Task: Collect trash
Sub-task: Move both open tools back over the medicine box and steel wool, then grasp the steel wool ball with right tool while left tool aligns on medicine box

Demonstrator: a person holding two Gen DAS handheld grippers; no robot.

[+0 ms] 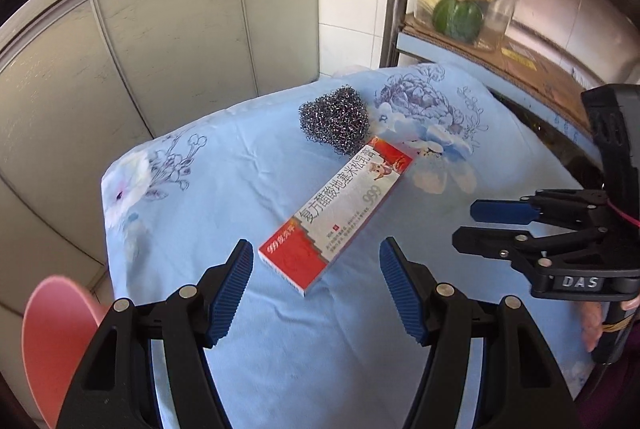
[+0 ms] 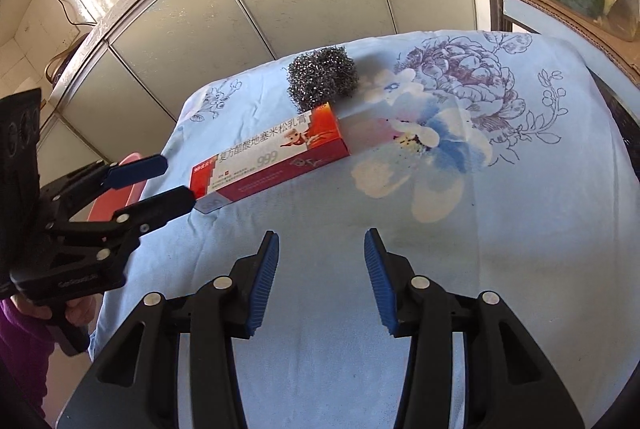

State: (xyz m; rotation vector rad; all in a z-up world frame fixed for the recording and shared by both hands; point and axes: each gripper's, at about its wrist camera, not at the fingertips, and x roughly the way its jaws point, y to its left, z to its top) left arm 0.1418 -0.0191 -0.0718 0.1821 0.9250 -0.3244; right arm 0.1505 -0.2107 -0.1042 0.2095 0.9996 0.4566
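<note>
A long red and white ointment carton [image 1: 340, 209] lies flat on the blue flowered cloth [image 1: 240, 197]. A steel wool scrubber [image 1: 335, 119] sits just behind its far end. My left gripper [image 1: 316, 261] is open, its jaws standing on either side of the carton's near end, just short of it. In the right wrist view the carton [image 2: 272, 153] and the scrubber [image 2: 323, 77] lie ahead, and the left gripper [image 2: 176, 181] is at the carton's left end. My right gripper [image 2: 320, 253] is open and empty, over bare cloth; it also shows in the left wrist view [image 1: 464, 225].
A pink plastic bin [image 1: 56, 341] stands below the table's left edge. Grey cabinet doors [image 1: 160, 49] are behind the table. A shelf at the right holds a green squash [image 1: 458, 17] in a clear container on cardboard.
</note>
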